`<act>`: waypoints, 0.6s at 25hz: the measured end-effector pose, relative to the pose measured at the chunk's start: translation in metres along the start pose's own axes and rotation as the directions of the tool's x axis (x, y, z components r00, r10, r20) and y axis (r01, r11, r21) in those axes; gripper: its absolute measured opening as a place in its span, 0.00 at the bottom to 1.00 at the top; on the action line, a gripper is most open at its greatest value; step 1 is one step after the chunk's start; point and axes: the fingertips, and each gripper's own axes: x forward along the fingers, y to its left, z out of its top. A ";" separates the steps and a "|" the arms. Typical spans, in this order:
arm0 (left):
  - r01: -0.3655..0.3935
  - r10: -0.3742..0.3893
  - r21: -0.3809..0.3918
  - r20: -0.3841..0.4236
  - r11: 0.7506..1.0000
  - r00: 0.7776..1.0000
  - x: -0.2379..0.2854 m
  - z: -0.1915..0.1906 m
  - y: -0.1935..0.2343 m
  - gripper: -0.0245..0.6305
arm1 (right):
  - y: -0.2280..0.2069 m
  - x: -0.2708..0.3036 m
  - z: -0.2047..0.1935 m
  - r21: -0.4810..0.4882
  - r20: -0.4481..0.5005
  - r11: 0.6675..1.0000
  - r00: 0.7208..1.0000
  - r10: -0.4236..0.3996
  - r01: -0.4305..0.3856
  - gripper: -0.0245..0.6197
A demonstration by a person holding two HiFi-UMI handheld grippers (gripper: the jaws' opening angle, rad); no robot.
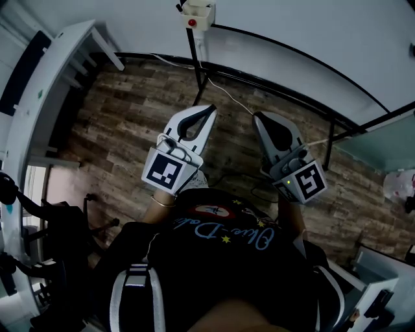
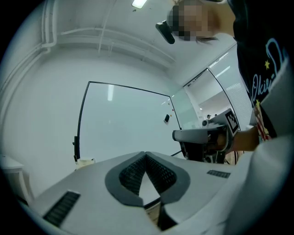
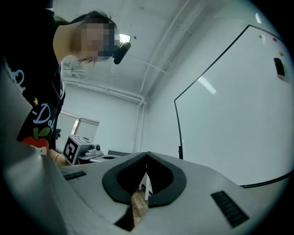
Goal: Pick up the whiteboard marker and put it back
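Observation:
No whiteboard marker can be made out in any view. The whiteboard [image 2: 124,124] stands ahead on a black frame; in the right gripper view the whiteboard [image 3: 229,114] fills the right side. A small white holder box [image 1: 198,13] with a red spot hangs on its frame, and that holder box [image 2: 85,161] also shows at the board's lower left corner. My left gripper [image 1: 211,109] and right gripper [image 1: 258,117] are held side by side over the floor, pointing toward the board. Both are shut with nothing between the pads, as seen at the left gripper [image 2: 145,155] and the right gripper [image 3: 147,153].
A white shelf unit [image 1: 45,84] stands at the left, with a dark chair [image 1: 58,227] below it. The board's black stand legs [image 1: 198,71] and a thin white cable [image 1: 227,94] cross the wood-pattern floor. A small dark item [image 3: 279,66] sticks to the board.

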 end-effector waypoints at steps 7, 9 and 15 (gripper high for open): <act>-0.017 0.016 -0.045 -0.001 0.999 1.000 0.012 -0.008 0.064 0.02 | -0.017 0.057 -0.021 0.022 -0.023 1.000 1.000 0.004 -0.003 0.08; -0.027 0.027 -0.046 0.006 0.999 1.000 0.014 -0.009 0.080 0.02 | -0.020 0.073 -0.027 0.032 -0.026 0.999 1.000 0.010 -0.009 0.08; -0.014 0.014 -0.046 -0.014 0.999 1.000 0.021 -0.020 0.111 0.02 | -0.024 0.113 -0.037 0.042 -0.027 0.998 0.999 0.043 -0.041 0.08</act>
